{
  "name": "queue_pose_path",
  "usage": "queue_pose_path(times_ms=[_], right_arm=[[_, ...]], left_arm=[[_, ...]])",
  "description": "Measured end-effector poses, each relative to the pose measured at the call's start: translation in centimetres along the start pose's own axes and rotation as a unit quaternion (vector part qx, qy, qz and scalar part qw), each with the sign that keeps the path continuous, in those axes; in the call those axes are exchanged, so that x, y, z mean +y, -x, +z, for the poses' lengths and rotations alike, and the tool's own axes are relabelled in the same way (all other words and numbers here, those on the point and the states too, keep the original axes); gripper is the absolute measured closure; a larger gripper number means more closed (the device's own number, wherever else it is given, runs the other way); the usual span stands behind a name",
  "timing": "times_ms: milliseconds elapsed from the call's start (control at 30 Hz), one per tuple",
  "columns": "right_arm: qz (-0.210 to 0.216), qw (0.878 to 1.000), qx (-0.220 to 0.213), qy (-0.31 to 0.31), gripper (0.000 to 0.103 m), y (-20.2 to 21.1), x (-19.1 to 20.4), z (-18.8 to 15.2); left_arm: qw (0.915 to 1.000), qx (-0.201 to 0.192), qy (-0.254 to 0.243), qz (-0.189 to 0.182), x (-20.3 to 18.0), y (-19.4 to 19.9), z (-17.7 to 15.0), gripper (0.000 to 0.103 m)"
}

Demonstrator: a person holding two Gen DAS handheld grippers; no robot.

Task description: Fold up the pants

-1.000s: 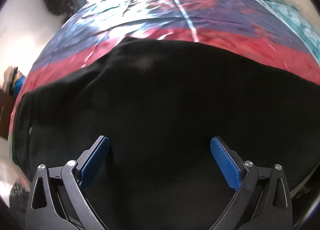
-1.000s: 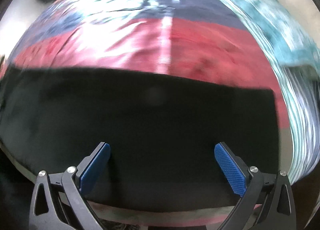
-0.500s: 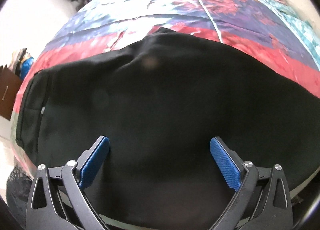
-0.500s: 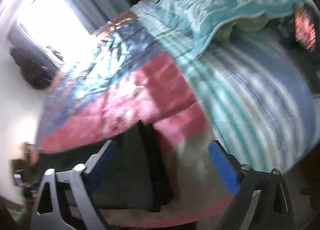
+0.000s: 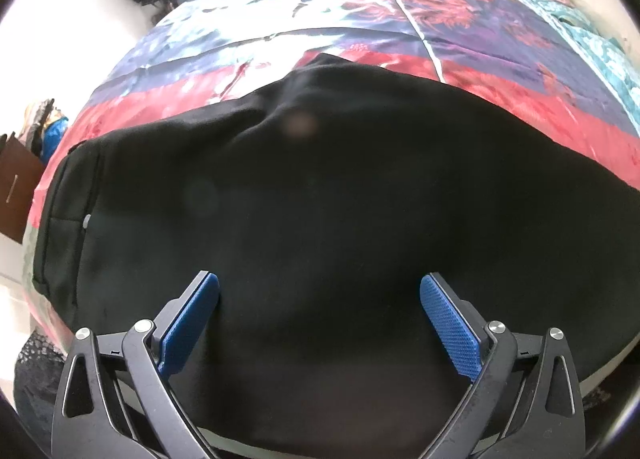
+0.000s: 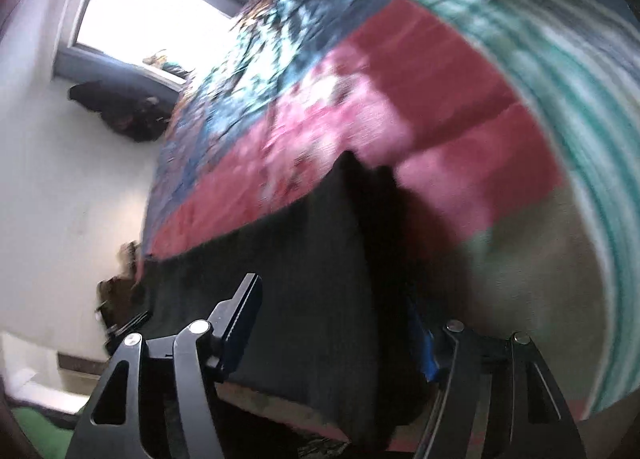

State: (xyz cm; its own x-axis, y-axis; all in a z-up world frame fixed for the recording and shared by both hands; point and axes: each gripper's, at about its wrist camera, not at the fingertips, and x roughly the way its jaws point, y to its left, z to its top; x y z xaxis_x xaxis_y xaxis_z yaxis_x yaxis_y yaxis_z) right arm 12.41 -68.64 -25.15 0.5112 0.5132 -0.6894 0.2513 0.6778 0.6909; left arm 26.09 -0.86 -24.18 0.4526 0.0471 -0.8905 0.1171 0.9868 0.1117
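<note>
Black pants (image 5: 320,199) lie flat across the near edge of a bed with a bright patchwork cover (image 5: 400,19). The waistband (image 5: 68,219) is at the left. My left gripper (image 5: 320,315) is open and empty, hovering over the middle of the pants. In the blurred right wrist view the leg end of the pants (image 6: 320,279) lies between the fingers of my right gripper (image 6: 336,323), which is open and tilted, at the hem edge. The right blue pad (image 6: 426,351) is in shadow beside the hem.
A teal striped blanket (image 6: 560,59) lies on the bed to the right. A window (image 6: 140,11) and dark clothes hanging on the wall (image 6: 120,107) are at the far side. A brown cabinet (image 5: 16,191) stands left of the bed.
My right gripper has swung to the right end of the pants and tilted toward the hem. My left gripper has pulled back a little, showing more of the waistband.
</note>
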Motion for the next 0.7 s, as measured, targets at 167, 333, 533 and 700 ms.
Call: queue_pose_path(times_ms=[167, 333, 533, 700], right_arm=[[0.013, 1.0, 0.008, -0.01, 0.041, -1.1, -0.1, -0.2], [-0.007, 1.0, 0.024, 0.002, 0.084, -2.0, 1.1, -0.7], [0.062, 0.998, -0.016, -0.01, 0.09, -0.7, 4.4, -1.6], [0.171, 0.985, -0.036, -0.004, 0.09, -1.7, 11.8, -3.7]], left_arm=[[1.0, 0.0, -0.001, 0.001, -0.1, 0.0, 0.0, 0.001], [1.0, 0.0, 0.0, 0.0, -0.1, 0.0, 0.0, 0.001], [0.9999, -0.004, 0.009, -0.009, 0.3, 0.7, -0.1, 0.003], [0.9985, -0.017, 0.038, -0.036, 1.4, 1.7, -0.5, 0.003]])
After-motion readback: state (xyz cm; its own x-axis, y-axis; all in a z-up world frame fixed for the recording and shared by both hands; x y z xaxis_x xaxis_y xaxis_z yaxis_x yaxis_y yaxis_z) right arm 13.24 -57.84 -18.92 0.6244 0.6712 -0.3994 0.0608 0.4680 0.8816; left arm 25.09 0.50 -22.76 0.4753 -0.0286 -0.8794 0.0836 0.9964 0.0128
